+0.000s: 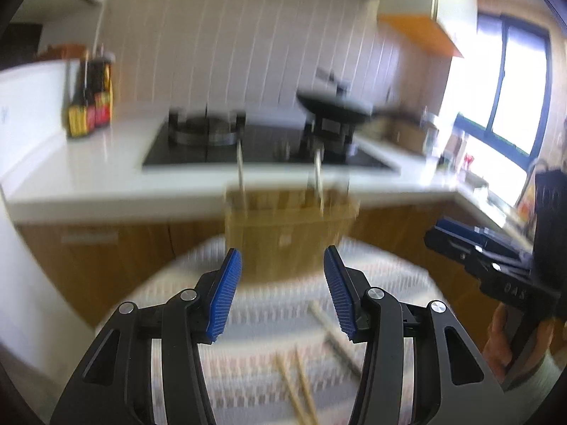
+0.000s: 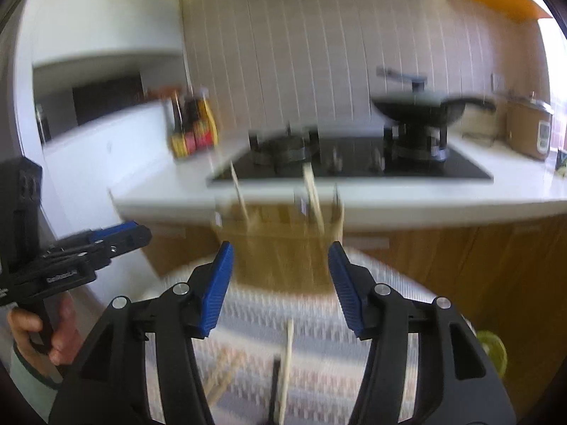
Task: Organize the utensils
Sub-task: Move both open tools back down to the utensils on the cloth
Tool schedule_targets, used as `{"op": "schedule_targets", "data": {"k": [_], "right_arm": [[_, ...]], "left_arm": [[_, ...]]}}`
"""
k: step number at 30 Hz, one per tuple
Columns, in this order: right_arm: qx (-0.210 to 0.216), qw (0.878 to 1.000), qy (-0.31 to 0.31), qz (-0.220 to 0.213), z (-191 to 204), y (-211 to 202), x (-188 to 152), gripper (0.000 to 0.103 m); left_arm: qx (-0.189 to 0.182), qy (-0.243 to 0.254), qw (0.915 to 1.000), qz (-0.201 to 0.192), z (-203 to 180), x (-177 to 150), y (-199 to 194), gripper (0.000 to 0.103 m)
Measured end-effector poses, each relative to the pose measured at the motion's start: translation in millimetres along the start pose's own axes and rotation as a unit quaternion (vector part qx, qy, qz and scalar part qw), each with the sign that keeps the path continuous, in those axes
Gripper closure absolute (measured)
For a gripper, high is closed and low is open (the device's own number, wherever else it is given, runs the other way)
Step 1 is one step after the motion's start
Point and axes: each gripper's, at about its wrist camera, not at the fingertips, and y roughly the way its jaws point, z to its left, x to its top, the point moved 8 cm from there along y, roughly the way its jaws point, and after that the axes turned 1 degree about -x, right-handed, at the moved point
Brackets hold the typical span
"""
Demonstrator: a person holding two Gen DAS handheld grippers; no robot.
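Both grippers, left point(image 1: 282, 292) and right point(image 2: 280, 288), hang with jaws apart and nothing between the pads. The wooden holder point(image 1: 288, 228) stands on the patterned mat point(image 1: 262, 315) with chopsticks point(image 1: 241, 173) upright in it. More chopsticks point(image 2: 286, 364) lie loose on the mat; blurred.

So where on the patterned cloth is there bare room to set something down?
Bare cloth lies between the wooden holder and the loose chopsticks, ahead of the left gripper. The near edge, where the chopsticks lie, is crowded.
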Motion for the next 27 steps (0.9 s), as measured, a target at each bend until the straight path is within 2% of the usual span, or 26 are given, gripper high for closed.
{"op": "schedule_targets", "data": {"k": [2, 5, 7, 11, 16, 27], "right_arm": [[0.008, 0.998, 0.005, 0.059, 2.2, 15.9, -27.8, 0.051], [0.014, 0.991, 0.011, 0.134, 3.5, 39.8, -65.0, 0.052], [0.030, 0.984, 0.021, 0.173, 5.7, 52.0, -88.5, 0.060], [0.038, 0.973, 0.035, 0.225, 6.9, 67.9, -118.5, 0.065], [0.044, 0.965, 0.044, 0.253, 7.9, 73.9, -133.7, 0.066], [0.048, 0.960, 0.040, 0.273, 12.8, 82.7, -150.5, 0.066]], "left_arm": [[0.006, 0.003, 0.9987, 0.050, 3.6, -29.3, 13.8, 0.056], [0.000, 0.000, 0.9916, 0.129, 8.7, -77.0, 39.1, 0.057], [-0.006, -0.006, 0.9844, 0.176, 12.0, -106.1, 55.5, 0.058], [-0.011, -0.007, 0.9740, 0.226, 15.3, -140.8, 76.7, 0.058], [-0.008, 0.008, 0.9675, 0.253, 12.3, -159.5, 86.1, 0.061], [0.035, 0.071, 0.9648, 0.251, -4.1, -166.4, 92.8, 0.063]]}}
